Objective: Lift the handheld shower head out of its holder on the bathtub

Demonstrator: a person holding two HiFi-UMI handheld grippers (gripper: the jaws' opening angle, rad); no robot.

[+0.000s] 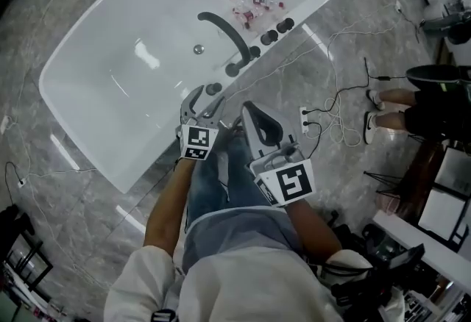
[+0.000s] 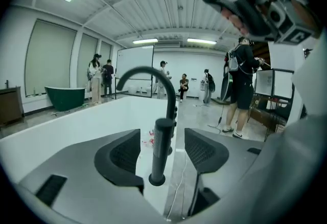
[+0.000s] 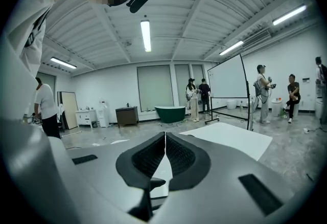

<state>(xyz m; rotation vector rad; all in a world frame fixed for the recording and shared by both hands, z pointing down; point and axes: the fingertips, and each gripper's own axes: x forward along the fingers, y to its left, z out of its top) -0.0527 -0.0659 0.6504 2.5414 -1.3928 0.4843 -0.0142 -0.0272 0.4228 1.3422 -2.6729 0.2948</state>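
The white bathtub (image 1: 132,34) lies ahead of me, with a dark arched faucet (image 1: 224,30) on its near rim. The handheld shower head (image 1: 213,89) is a dark upright rod in its holder on that rim. In the left gripper view the shower head (image 2: 162,141) stands straight up between the two pads. My left gripper (image 2: 164,152) is open around it, with a gap on each side. In the head view the left gripper (image 1: 204,104) sits at the rim. My right gripper (image 1: 248,107) hangs beside it, off the tub. The right gripper (image 3: 164,154) is shut and empty.
Small bottles (image 1: 246,8) and round dark knobs (image 1: 276,30) sit on the tub ledge past the faucet. Cables (image 1: 331,92) and a power strip (image 1: 305,118) lie on the marble floor to the right. A person (image 1: 419,107) stands at the far right.
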